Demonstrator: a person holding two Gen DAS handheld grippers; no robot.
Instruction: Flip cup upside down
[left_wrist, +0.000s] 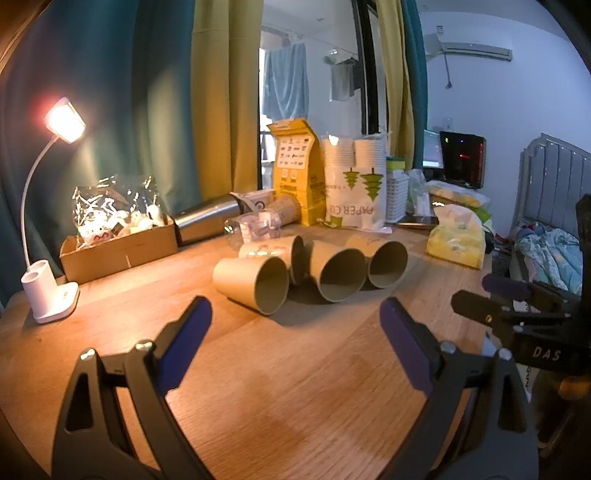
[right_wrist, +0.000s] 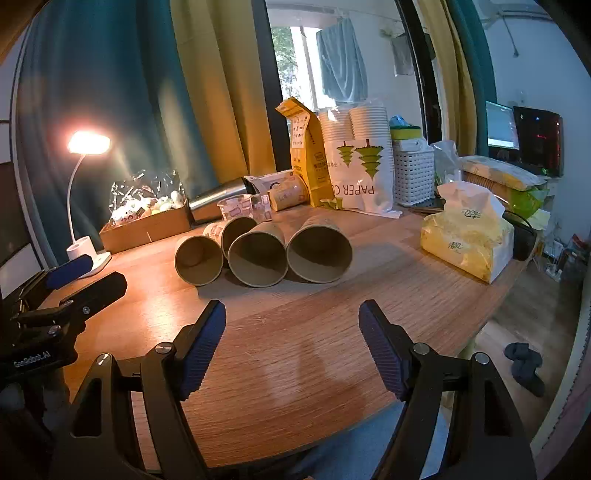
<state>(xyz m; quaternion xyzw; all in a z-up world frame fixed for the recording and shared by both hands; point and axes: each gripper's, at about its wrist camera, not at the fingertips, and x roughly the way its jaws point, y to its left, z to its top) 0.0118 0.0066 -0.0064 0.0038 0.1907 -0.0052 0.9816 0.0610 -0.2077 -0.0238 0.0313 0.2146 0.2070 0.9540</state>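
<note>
Several brown paper cups lie on their sides in a row on the wooden table (left_wrist: 280, 391), mouths toward me. In the left wrist view the nearest cup (left_wrist: 255, 282) is at the left, then a cup behind it (left_wrist: 275, 253), a middle cup (left_wrist: 338, 271) and a right cup (left_wrist: 384, 260). They also show in the right wrist view (right_wrist: 258, 254). My left gripper (left_wrist: 295, 314) is open and empty, short of the cups. My right gripper (right_wrist: 291, 317) is open and empty, also short of them (left_wrist: 476, 295).
A lit desk lamp (left_wrist: 51, 291) and a cardboard box (left_wrist: 118, 251) stand at the left. A steel flask (left_wrist: 207, 218), a clear plastic cup (left_wrist: 255, 229), a yellow bag (left_wrist: 295, 173) and a paper-cup pack (left_wrist: 354, 184) line the back. A tissue pack (right_wrist: 465, 240) sits right.
</note>
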